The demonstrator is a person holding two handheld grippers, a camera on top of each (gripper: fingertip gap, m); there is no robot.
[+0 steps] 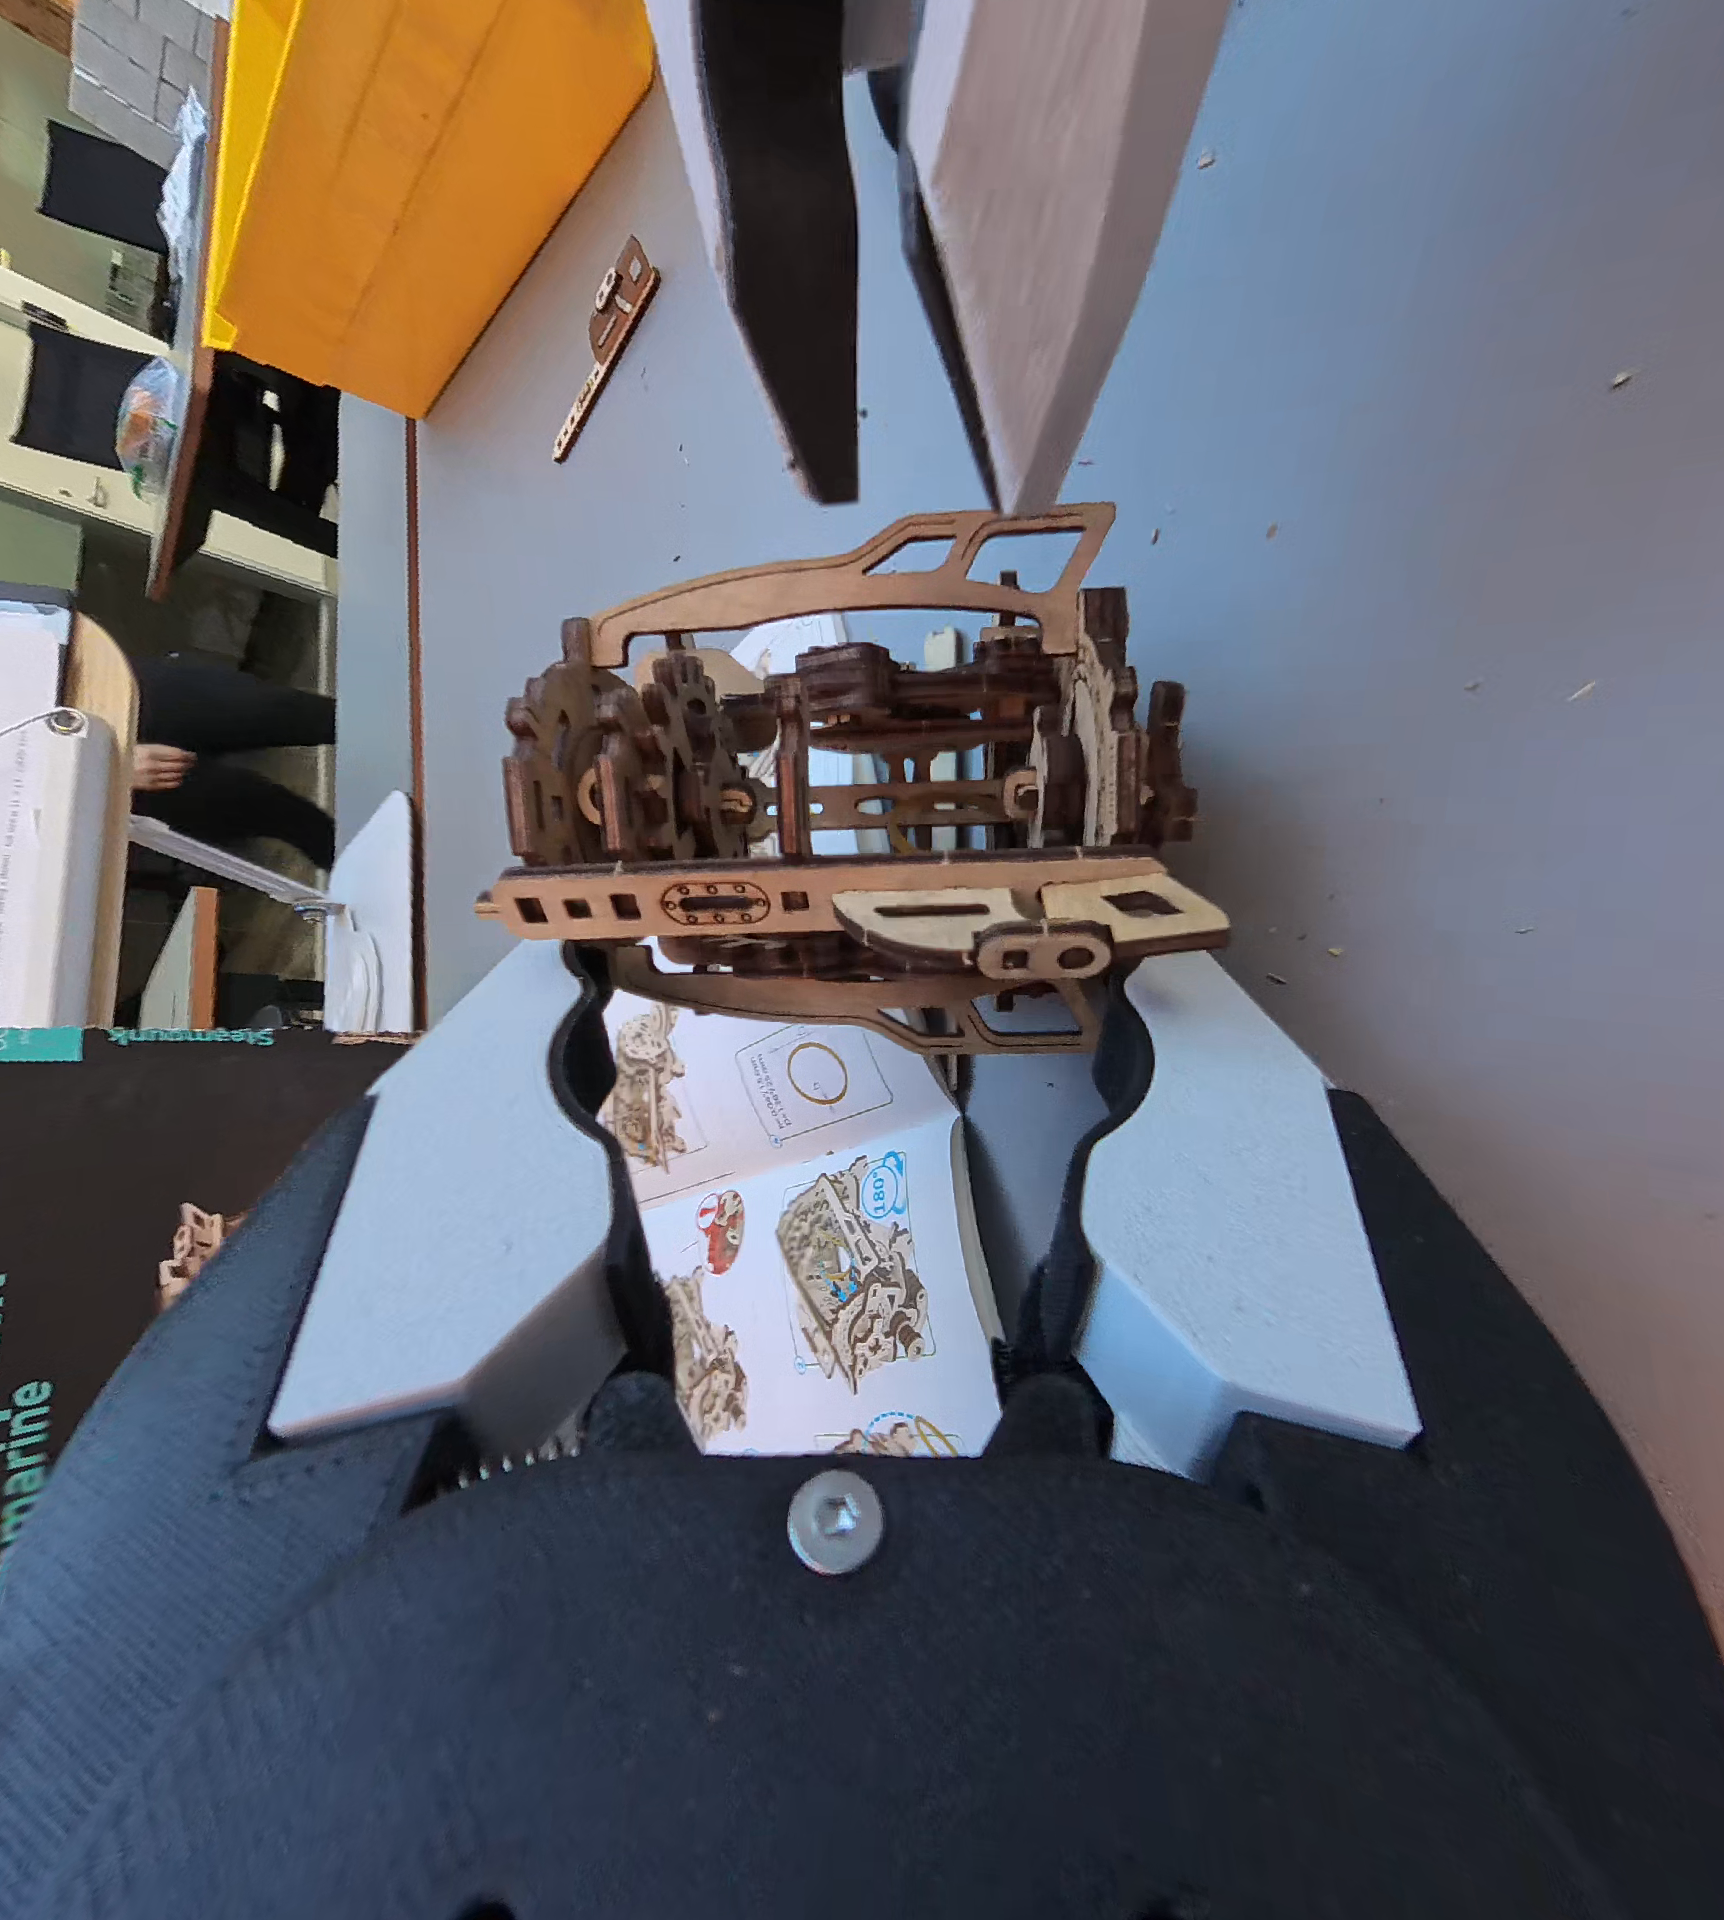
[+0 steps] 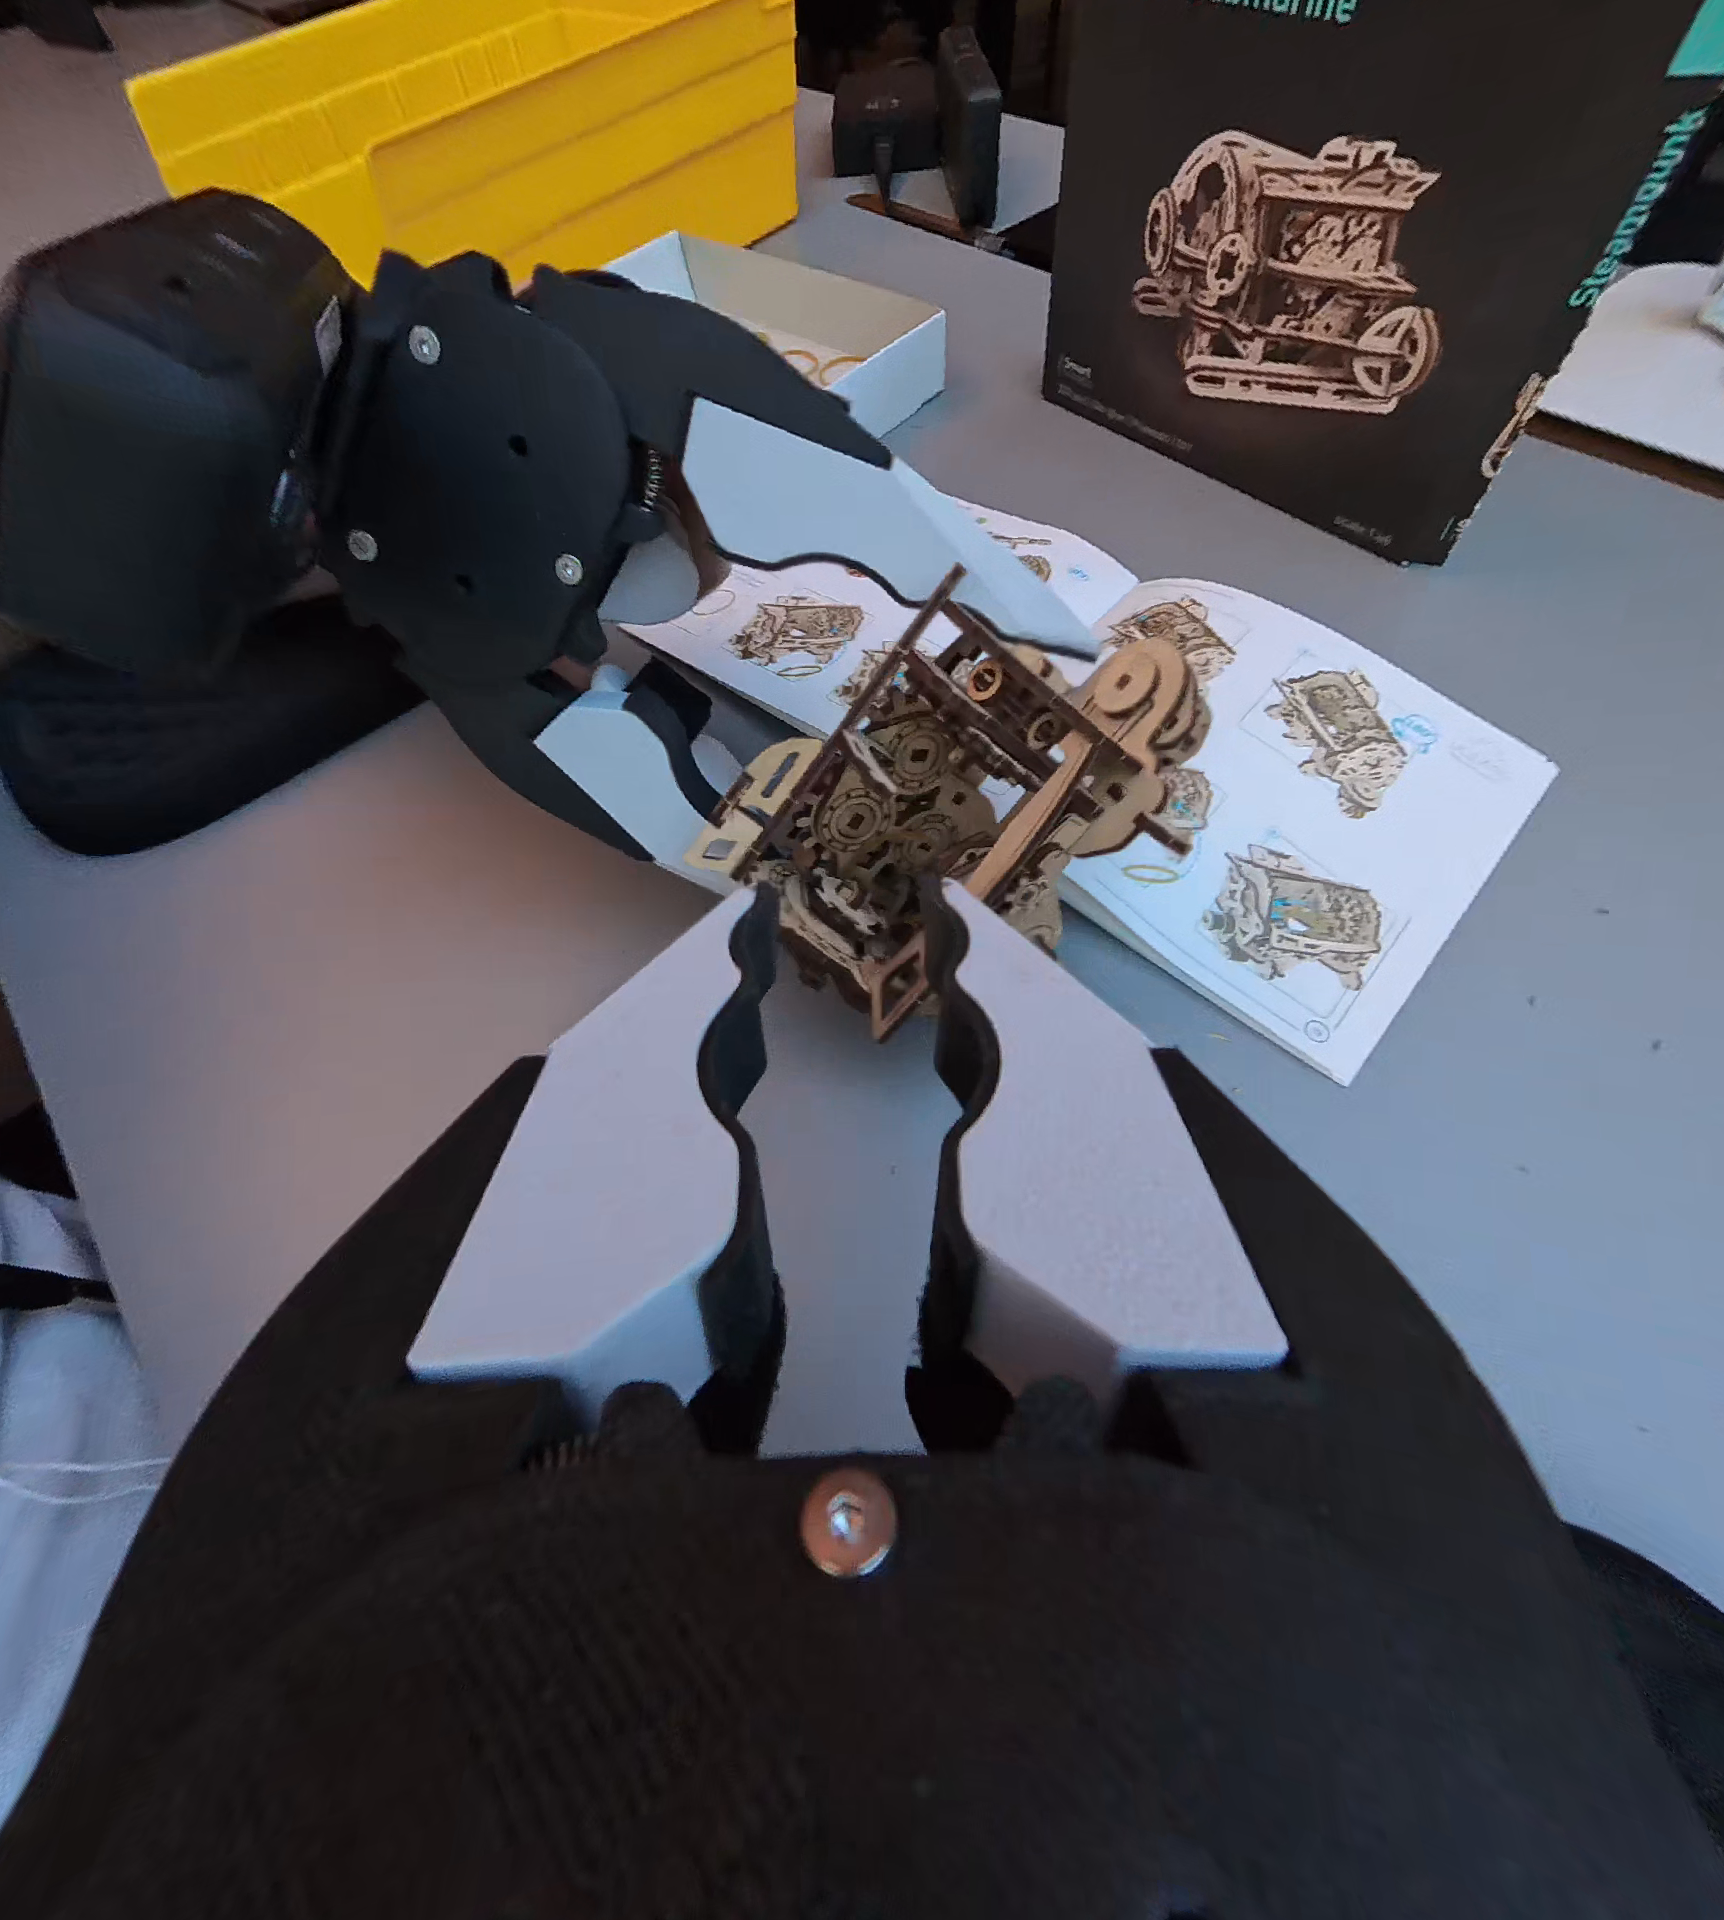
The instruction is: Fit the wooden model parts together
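Note:
The wooden model point(image 1: 837, 790), a brown frame full of gears, hangs above the grey table point(image 1: 1460, 727). My left gripper point(image 1: 853, 987) is shut on it, one pad at each end of its lower rail. In the right wrist view the model point(image 2: 941, 790) is tilted over an open booklet, with the left gripper point(image 2: 868, 748) clamping it from the left. My right gripper point(image 2: 847, 904) has its jaws narrow around the model's near end, both pads touching wood. It reaches the model from above in the left wrist view point(image 1: 920, 504).
An open instruction booklet point(image 2: 1305, 831) lies under the model. A black kit box point(image 2: 1305, 260) stands at the back right, a yellow bin point(image 2: 525, 135) at the back left, and a small white tray point(image 2: 837, 322) beside it. A loose wooden strip point(image 1: 609, 343) lies on the table. Tip to tip, the grippers are about 7 cm apart.

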